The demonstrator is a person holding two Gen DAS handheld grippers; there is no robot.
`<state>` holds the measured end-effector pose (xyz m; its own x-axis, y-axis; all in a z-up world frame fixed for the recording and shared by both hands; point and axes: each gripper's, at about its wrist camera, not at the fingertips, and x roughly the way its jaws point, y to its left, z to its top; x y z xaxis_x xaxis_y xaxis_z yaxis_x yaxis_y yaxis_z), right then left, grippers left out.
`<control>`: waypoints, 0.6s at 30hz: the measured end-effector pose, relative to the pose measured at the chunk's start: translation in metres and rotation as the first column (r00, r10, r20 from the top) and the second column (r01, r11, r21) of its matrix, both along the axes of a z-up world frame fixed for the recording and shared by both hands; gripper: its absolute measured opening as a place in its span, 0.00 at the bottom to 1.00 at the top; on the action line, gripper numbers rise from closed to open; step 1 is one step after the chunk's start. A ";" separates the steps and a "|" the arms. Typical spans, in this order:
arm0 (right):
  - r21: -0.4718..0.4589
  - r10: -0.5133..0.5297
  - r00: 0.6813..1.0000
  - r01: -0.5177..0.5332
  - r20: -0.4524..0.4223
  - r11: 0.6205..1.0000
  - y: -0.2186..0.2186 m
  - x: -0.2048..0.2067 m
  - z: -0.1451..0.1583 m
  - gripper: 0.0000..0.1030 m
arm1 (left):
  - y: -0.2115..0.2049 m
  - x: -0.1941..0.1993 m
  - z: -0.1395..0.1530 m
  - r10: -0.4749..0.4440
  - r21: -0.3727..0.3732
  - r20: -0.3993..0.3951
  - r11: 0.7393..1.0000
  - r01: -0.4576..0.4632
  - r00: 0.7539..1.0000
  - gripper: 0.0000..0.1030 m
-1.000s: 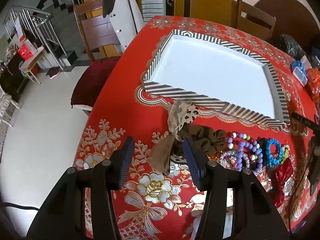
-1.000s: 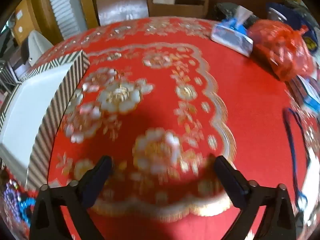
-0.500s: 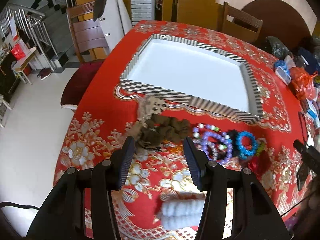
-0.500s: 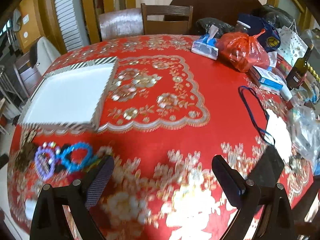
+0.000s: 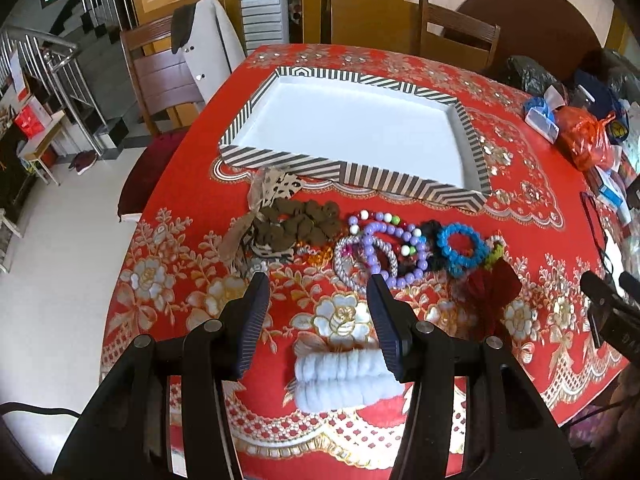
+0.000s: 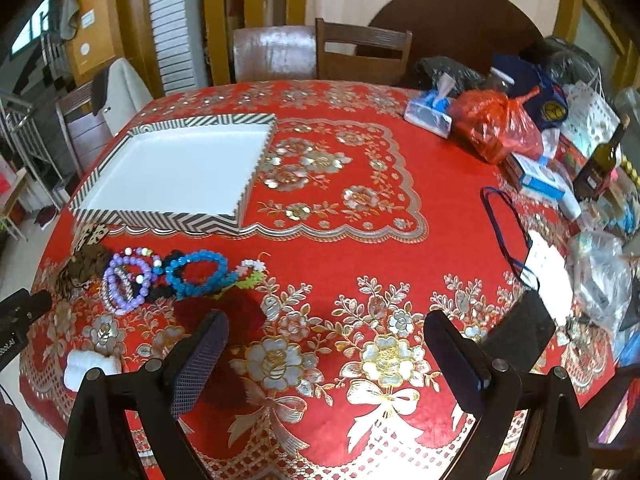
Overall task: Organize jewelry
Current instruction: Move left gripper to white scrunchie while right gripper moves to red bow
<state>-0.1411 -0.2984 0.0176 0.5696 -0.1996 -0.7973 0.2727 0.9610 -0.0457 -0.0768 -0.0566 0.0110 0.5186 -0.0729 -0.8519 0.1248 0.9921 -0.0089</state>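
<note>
Jewelry sits in a row on the red tablecloth [image 5: 400, 184], just in front of the striped tray [image 5: 352, 172]. Nothing is in the tray. It looks ready to take the pieces, so I think you have not yet put anything away.

Your left gripper [image 5: 316, 284] is wide open and holds nothing. It hangs above the cloth, just on your side of the brown scrunchie [image 5: 296, 226] and the purple bead bracelet [image 5: 390, 248]. I think you hold it there to choose a piece to pick up. Your right gripper [image 6: 324, 334] is open too, and holds nothing. It hangs over bare cloth, off to the side of the pile, out of the way.

The left view shows the pile up close, with the white fluffy band [image 5: 344, 380] low between the fingers. The blue bead bracelet [image 6: 196, 274] lies at the right end of the row. Only the right view shows the whole far side of the table, with the orange bag [image 6: 496, 128] and the dark bottle [image 6: 604, 156].
</note>
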 end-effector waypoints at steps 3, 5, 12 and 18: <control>-0.006 0.010 1.000 -0.010 0.007 1.000 0.007 0.000 0.004 0.94 | 0.001 -0.005 -0.001 0.004 0.002 0.001 1.000 -0.004 1.000 0.49; -0.019 0.023 1.000 -0.023 0.003 1.000 0.012 0.001 0.004 0.94 | 0.004 -0.008 -0.002 0.012 0.008 0.003 1.000 -0.012 1.000 0.49; -0.034 0.056 0.998 -0.056 -0.005 0.998 0.025 0.003 0.006 0.94 | 0.013 -0.012 -0.001 0.030 0.001 0.005 1.000 -0.030 1.000 0.49; -0.033 0.068 0.998 -0.069 -0.016 0.997 0.030 0.004 0.004 0.94 | 0.018 -0.014 -0.001 0.036 0.001 0.005 0.999 -0.036 0.999 0.49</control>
<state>-0.1373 -0.2679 0.0216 0.5713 -0.1875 -0.7990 0.2052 0.9753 -0.0821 -0.0913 -0.0388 0.0098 0.5252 -0.0534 -0.8493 0.0889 0.9960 -0.0077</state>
